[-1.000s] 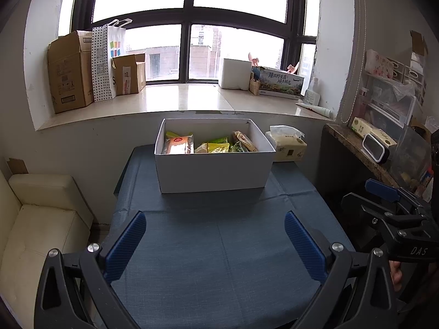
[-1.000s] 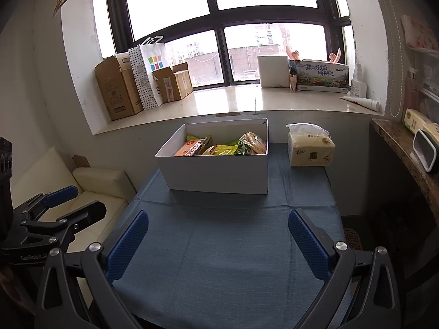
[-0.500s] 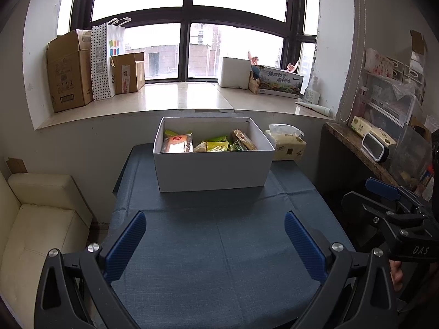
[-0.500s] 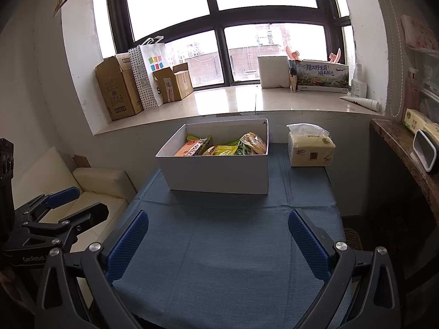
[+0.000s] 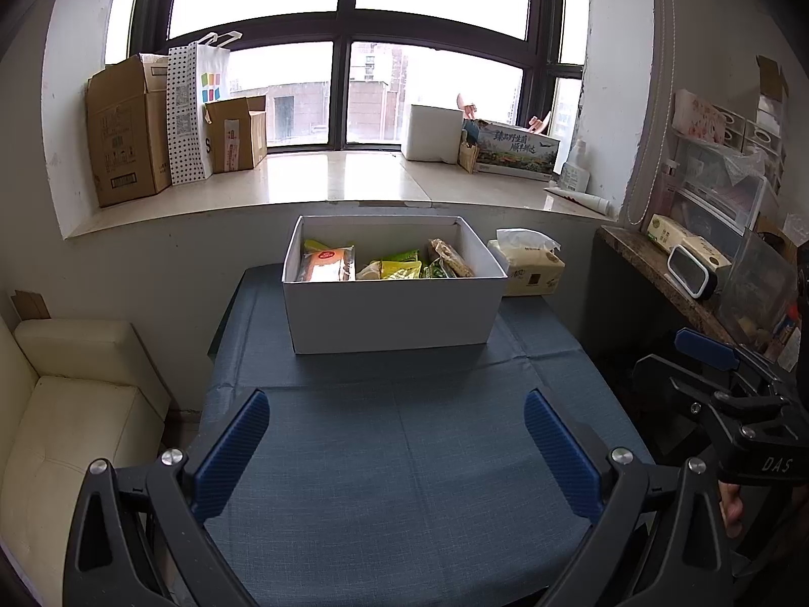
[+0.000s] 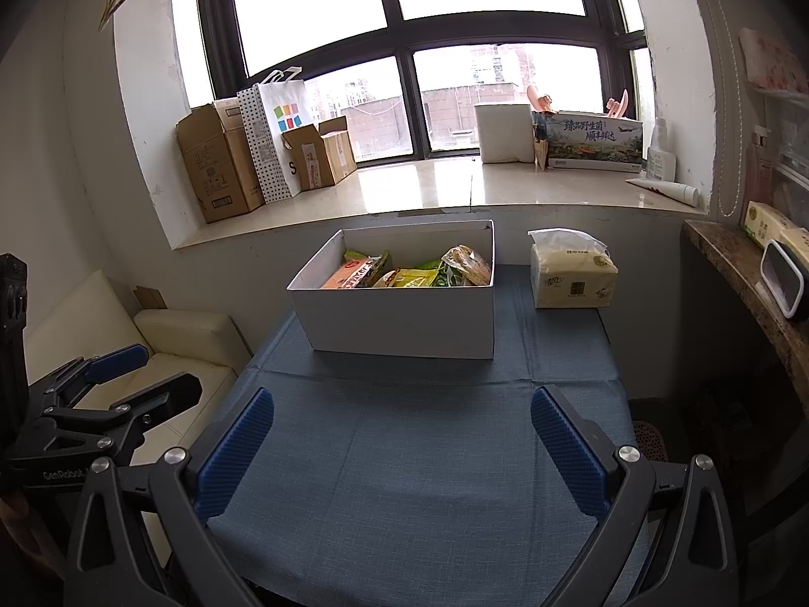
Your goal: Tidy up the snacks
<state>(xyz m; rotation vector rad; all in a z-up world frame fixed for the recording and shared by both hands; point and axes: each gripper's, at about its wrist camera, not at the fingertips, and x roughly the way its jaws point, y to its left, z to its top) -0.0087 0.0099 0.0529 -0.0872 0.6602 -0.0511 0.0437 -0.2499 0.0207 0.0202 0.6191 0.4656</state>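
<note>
Left wrist view shows my left gripper [image 5: 397, 435] spread wide with nothing between its fingers, low over the blue tablecloth [image 5: 404, 480]. My right gripper [image 6: 402, 435] is likewise wide apart and holds nothing. The snack packets [image 5: 389, 265] lie gathered inside the white box [image 5: 389, 316] at the table's far end, beside a tissue pack [image 6: 574, 278]. That fits either a finished sort or one awaiting rearranging.
</note>
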